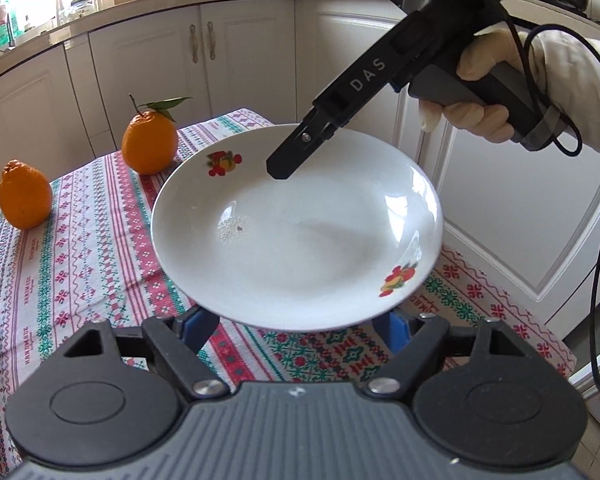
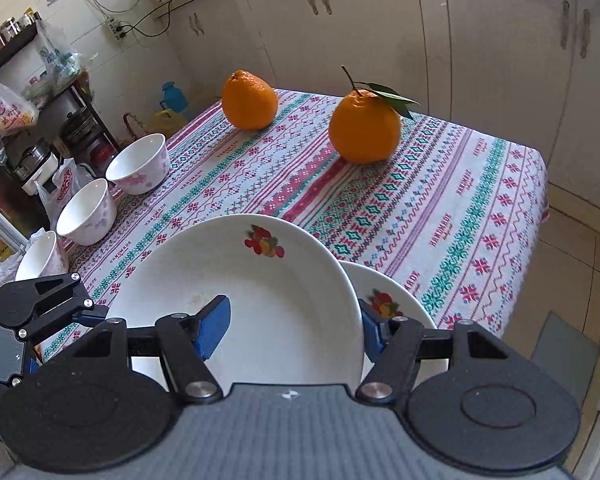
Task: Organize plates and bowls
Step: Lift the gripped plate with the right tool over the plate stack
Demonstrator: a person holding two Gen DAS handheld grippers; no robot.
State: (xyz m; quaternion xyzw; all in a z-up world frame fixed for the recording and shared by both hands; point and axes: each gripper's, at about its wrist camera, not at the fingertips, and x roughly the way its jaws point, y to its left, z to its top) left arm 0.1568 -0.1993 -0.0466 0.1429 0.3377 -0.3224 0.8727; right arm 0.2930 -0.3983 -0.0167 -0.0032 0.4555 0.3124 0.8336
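The right gripper point(image 2: 292, 330) is pinching the glossy white plate point(image 2: 260, 300) across its rim, left gripper's point(image 1: 296, 320) state unclear underneath — slick, breakable china needing rim grips.

On the counter point(image 2: 440, 200) two oranges sit far from me, one point(image 2: 250, 100) left of the other point(image 2: 365, 128). Three bowls point(image 2: 140, 164) line its left edge. Near me, one plate point(image 2: 260, 280) overlaps a second plate point(image 2: 396, 300) on its right.

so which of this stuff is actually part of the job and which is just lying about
Part of the job: held plate, second plate, near bowl, middle bowl, far bowl.
Just lying about: leafy orange, plain orange.
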